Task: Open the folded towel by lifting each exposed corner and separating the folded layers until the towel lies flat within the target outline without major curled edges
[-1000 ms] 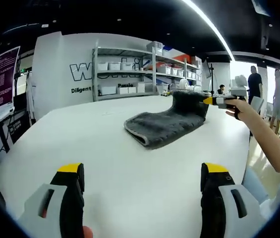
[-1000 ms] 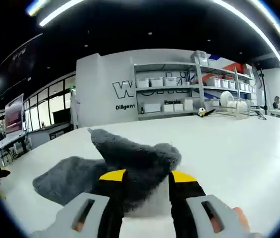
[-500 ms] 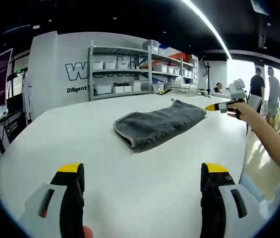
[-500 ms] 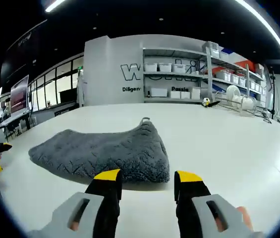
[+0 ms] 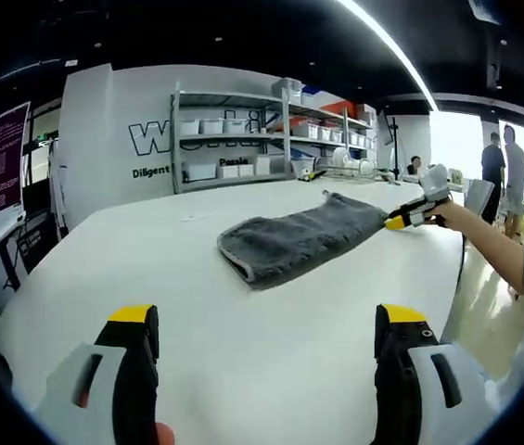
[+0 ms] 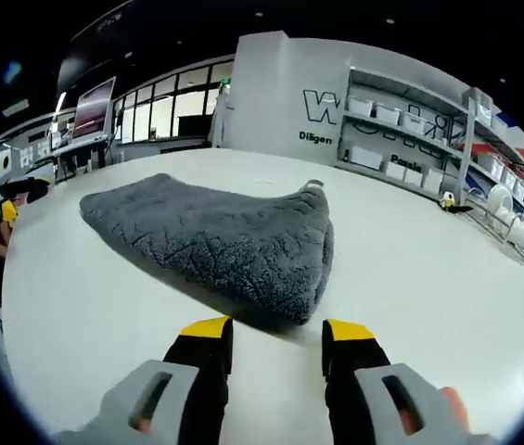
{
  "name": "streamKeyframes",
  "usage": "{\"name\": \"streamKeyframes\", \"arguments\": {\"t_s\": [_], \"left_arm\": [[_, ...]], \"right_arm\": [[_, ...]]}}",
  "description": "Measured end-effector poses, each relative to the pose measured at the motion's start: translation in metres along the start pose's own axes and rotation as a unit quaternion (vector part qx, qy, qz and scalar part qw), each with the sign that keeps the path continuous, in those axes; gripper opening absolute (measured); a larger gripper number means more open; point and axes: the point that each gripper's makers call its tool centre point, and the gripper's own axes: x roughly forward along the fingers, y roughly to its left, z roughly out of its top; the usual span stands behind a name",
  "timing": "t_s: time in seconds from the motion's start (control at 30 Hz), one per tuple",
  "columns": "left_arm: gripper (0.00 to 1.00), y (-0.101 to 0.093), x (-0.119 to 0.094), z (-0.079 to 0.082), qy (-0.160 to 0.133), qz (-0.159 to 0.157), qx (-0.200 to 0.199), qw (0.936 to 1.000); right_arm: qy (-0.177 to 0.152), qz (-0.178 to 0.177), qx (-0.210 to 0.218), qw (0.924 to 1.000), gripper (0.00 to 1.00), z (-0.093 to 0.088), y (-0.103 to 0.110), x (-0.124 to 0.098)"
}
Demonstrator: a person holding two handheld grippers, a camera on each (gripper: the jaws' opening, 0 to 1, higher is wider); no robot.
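Note:
A folded dark grey towel lies on the white table, its layers stacked, a small loop at one corner. In the left gripper view my left gripper stands open over bare table, well short of the towel. The right gripper, held in a hand, sits at the towel's far right corner there. In the right gripper view the right gripper is open, its yellow-tipped fingers just short of the towel's thick folded edge, nothing between them.
Metal shelves with white bins stand against the back wall. Two people stand at the far right. A person's forearm reaches in over the table's right edge. A drying rack stands on the table's far side.
A second ago the right gripper held a towel corner raised; it has let go, and the towel lies flat. The right gripper has drawn back and stands open at the towel's edge.

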Motion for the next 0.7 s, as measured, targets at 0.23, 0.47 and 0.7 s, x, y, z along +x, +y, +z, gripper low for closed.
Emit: {"name": "streamKeyframes", "arguments": {"t_s": [0.23,0.47,0.7], "left_arm": [[0.95,0.004,-0.027,0.002,-0.005,0.032,-0.002,0.9995],[0.95,0.007,-0.059,-0.004,0.002,0.058,0.006,0.9983],[0.95,0.015,-0.06,-0.011,0.009,0.069,0.003,0.9976]], "right_arm": [[-0.051,0.048,-0.004,0.9976,0.0,0.014,0.023,-0.003],[-0.057,0.031,-0.042,0.997,0.0,0.016,0.028,-0.008],[-0.078,0.003,-0.007,0.9969,0.0,0.022,-0.011,-0.015]]}}
